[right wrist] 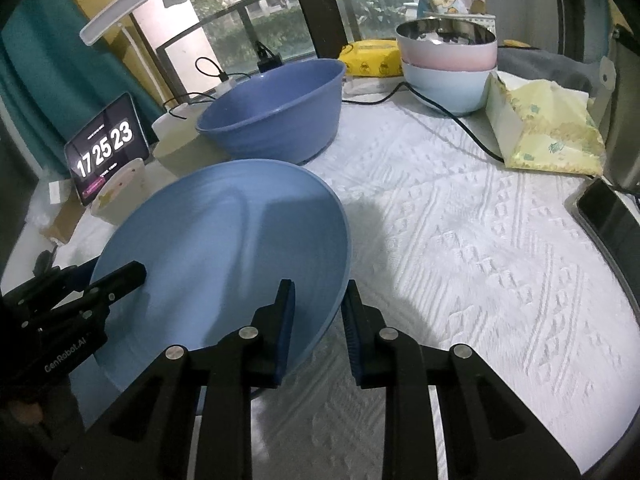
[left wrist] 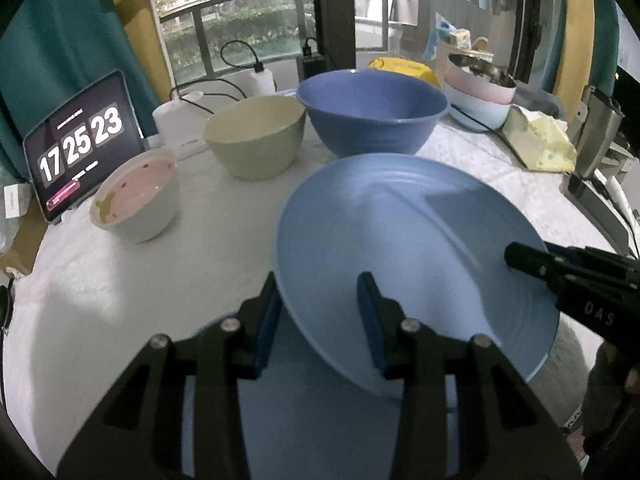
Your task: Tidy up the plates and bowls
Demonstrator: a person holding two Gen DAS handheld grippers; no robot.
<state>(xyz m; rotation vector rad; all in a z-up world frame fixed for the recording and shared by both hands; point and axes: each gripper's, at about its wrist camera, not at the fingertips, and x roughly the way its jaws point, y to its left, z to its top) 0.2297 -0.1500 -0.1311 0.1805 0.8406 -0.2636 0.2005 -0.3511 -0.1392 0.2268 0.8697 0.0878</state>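
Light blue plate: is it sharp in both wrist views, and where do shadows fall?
Left wrist view: the light blue plate is motion-smeared, with a dark shadow band across it. Right wrist view: it is also soft, shadowed near the right gripper, and darkens the white tablecloth beside it.

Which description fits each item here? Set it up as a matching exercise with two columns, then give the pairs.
Column one:
1. light blue plate
2. dark blue bowl
3. tablet
4. pink bowl

Column two:
a. shows 17 25 23
b. stacked on a pale blue bowl
c. tilted, rim between both grippers' fingers
d. upright behind the plate

Pairs: 1-c, 2-d, 3-a, 4-b
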